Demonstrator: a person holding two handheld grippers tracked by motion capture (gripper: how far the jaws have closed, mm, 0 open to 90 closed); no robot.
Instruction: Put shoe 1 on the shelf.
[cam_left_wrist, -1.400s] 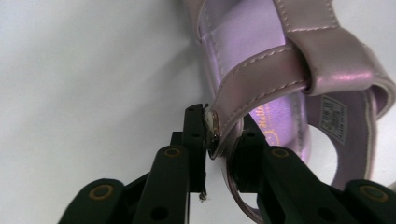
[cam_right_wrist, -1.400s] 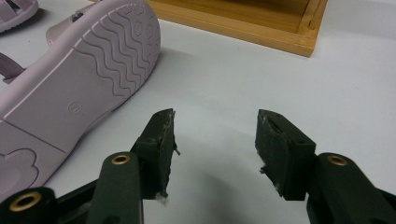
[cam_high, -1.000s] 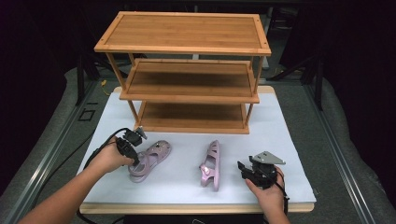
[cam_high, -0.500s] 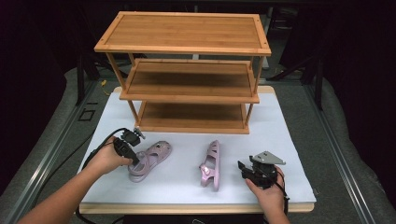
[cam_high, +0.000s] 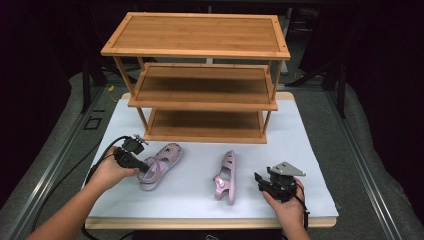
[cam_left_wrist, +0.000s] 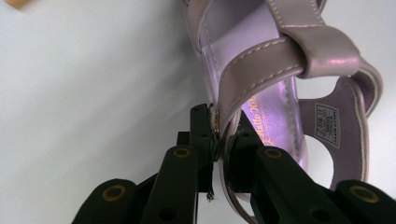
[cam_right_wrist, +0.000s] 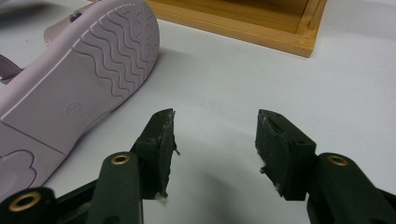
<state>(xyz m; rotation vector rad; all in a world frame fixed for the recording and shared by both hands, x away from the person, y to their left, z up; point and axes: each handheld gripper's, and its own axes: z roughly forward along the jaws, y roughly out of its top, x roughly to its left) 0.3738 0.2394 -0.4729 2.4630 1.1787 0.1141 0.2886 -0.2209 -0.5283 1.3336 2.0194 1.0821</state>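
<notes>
So the left gripper (cam_left_wrist: 218, 140) was pinched down on the side wall of the pink sandal (cam_high: 159, 165), right near the heel, with the strap edge squeezed between its black pads. That sandal sat upright on the white table mat (cam_high: 310, 150), toe pointing toward the bamboo shoe rack (cam_high: 200, 75), just in front of its bottom shelf but not touching it.

The right gripper (cam_right_wrist: 215, 140) was parked with its jaws spread wide, nothing between them, just beside the second sandal (cam_high: 225, 177), which lay tipped on its side with the wavy tread (cam_right_wrist: 116, 51) facing that gripper.

Handling-wise, I'd guess these are light, kid-size shoes: soft faux-leather straps on a firmer rubbery sole. The straps looked like they'd flex and fold under a pinch, so the shoe might droop or swing toe-down when lifted. The side wall by the heel seemed a decent grab spot since it's backed by the sole. For the tipped one, I'd go for the sole edge or the heel strap; the glossy upper looked a bit slippery.
</notes>
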